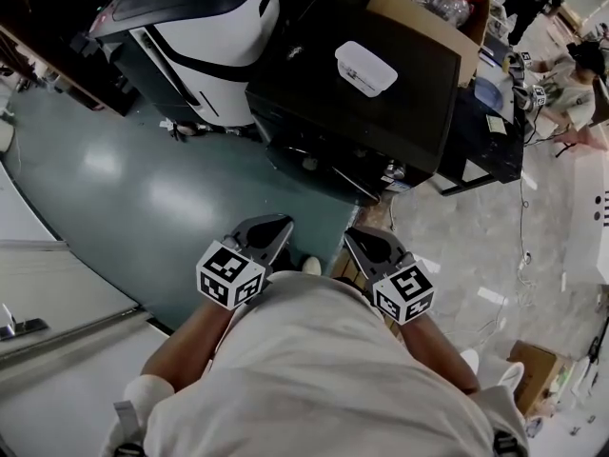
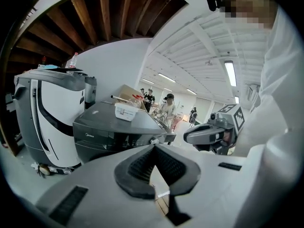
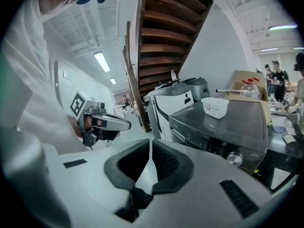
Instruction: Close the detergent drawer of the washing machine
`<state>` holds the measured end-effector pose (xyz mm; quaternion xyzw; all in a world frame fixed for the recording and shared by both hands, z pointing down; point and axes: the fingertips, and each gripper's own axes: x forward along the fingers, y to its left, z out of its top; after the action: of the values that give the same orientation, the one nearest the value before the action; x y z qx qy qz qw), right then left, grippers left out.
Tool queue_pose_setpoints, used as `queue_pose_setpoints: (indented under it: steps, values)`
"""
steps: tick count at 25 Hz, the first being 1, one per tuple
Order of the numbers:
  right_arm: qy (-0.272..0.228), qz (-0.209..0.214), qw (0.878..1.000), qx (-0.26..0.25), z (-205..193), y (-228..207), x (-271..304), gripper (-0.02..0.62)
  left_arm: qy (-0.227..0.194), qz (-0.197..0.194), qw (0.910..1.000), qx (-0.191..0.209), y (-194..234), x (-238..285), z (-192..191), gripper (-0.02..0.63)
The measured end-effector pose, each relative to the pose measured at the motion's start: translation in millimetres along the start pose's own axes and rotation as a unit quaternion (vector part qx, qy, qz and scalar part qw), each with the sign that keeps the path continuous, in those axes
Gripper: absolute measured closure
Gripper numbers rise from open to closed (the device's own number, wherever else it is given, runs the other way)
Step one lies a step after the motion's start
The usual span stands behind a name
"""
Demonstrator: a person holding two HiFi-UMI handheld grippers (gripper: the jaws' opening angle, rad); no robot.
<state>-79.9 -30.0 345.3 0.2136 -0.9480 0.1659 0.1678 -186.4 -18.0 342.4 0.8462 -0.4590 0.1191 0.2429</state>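
The dark grey washing machine [image 1: 362, 103] stands ahead of me with a white plastic tub [image 1: 365, 67] on its top. Its control panel with a round knob [image 3: 233, 158] shows in the right gripper view; the drawer front [image 3: 186, 133] at the panel's left end looks flush, though it is small and dark. My left gripper [image 1: 276, 227] and right gripper [image 1: 360, 241] hang side by side close to my chest, well short of the machine. Both are shut with nothing between the pads [image 2: 142, 164].
A white and grey appliance [image 1: 200, 27] stands left of the washer. A cardboard box [image 1: 428, 8] and a black table [image 1: 490, 141] sit behind and to the right. People [image 1: 571, 74] are at the far right. A wooden staircase [image 3: 161, 32] rises overhead.
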Motion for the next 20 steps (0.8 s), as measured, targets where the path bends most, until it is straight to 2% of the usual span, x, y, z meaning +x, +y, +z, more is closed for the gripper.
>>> queue_pose_setpoints:
  steps: [20]
  values:
    - [0.001, -0.004, 1.000, -0.031, -8.6, 16.2, -24.8, 0.591, 0.008, -0.009, 0.9999, 0.005, -18.7, -3.0, -8.4, 0.611]
